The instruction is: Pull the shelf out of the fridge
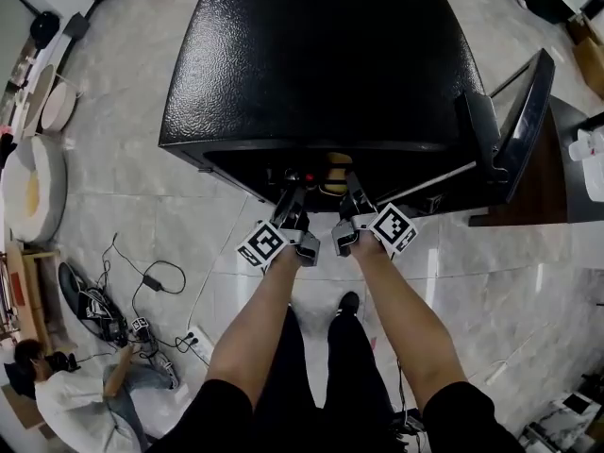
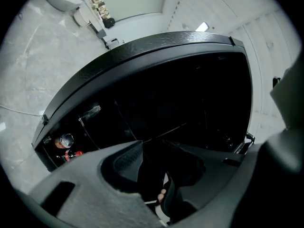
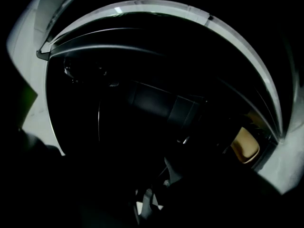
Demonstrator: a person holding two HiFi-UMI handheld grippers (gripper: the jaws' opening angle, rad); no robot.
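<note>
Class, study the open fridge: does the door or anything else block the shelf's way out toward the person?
Nothing visible does. The door is swung wide, at the right of the fridge in the head view, off the opening. The left claw and right claw reach inside; darkness hides the shelf.

fridge (image 1: 311, 55) top: black pebbled semi-gloss metal; floor (image 1: 123, 159): polished grey stone tile

The fridge (image 1: 311, 55) at upper centre is glossy pebbled black, the floor (image 1: 132, 215) pale grey marbled tile, the marker cube (image 1: 261, 245) left of centre black-and-white squares.
</note>
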